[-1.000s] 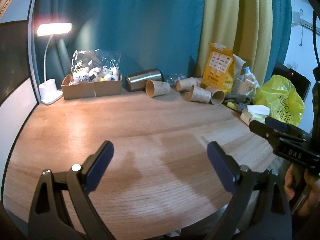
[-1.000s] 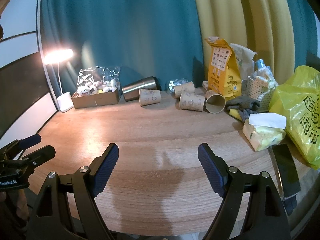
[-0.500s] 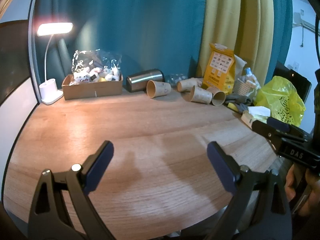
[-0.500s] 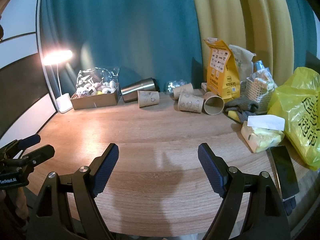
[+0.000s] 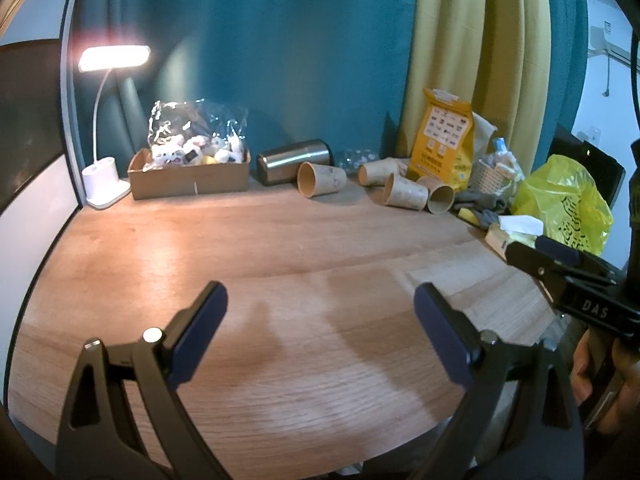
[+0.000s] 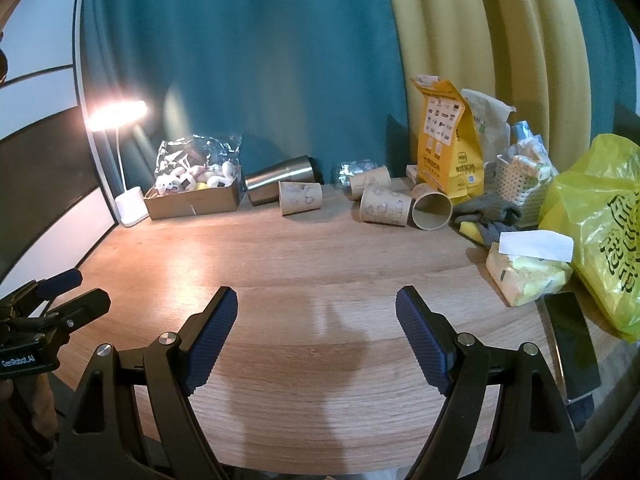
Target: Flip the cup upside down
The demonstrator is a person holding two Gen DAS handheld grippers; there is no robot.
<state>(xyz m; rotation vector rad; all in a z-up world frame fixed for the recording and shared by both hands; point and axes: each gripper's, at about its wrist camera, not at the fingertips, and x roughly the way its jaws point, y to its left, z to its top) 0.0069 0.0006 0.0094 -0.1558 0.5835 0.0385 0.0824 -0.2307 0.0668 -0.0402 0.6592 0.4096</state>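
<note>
Several brown paper cups lie on their sides at the far edge of the wooden table (image 5: 280,256): one left cup (image 5: 320,179) (image 6: 300,198), and a cluster to its right (image 5: 404,192) (image 6: 384,205), one with its mouth facing me (image 6: 432,211). A steel tumbler (image 5: 294,160) (image 6: 280,174) lies on its side behind them. My left gripper (image 5: 320,312) is open and empty over the near table. My right gripper (image 6: 316,320) is open and empty, also far from the cups. Each gripper shows at the edge of the other view (image 5: 560,264) (image 6: 56,300).
A cardboard box of small toys (image 5: 188,172) and a lit desk lamp (image 5: 108,136) stand at the back left. An orange bag (image 6: 448,140), a white basket (image 6: 520,176), a yellow plastic bag (image 6: 600,220), a tissue pack (image 6: 524,272) and a phone (image 6: 572,340) crowd the right side.
Both grippers have drifted slightly; the scene shifts a little in each view. Both stay open and nothing on the table has moved.
</note>
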